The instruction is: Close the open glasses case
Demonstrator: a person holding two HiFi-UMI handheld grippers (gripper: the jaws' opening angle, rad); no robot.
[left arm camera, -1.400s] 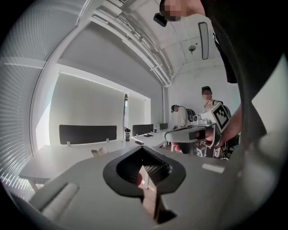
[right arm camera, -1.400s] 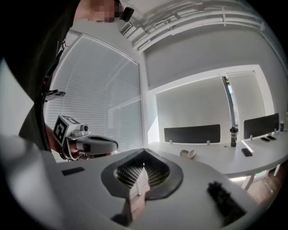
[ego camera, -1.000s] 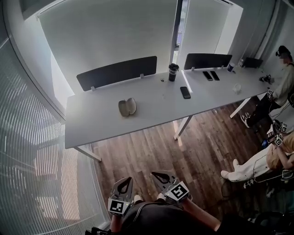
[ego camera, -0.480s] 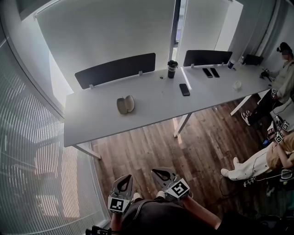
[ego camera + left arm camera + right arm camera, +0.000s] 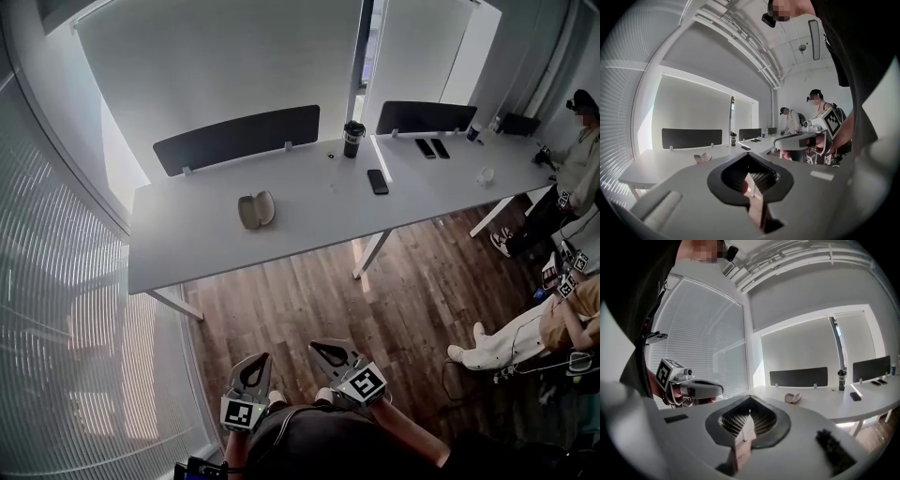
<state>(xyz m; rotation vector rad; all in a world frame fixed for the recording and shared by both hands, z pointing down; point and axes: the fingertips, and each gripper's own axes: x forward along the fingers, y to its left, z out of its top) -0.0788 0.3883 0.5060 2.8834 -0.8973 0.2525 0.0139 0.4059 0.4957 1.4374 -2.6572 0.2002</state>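
The glasses case lies open on the long white table, both beige halves facing up; it also shows small and far off as the case and the case. My left gripper and right gripper hang low by my body, over the wooden floor, well short of the table. In both, the jaw tips meet with nothing held: left gripper, right gripper. Neither touches the case.
A black tumbler, a phone, two more phones and a white cup sit on the tables to the right. Dark dividers line the back edge. People are at the right. A blind-covered glass wall runs along the left.
The view has shifted slightly and the table sits a touch farther up. Both grippers stay low by my body, still shut.
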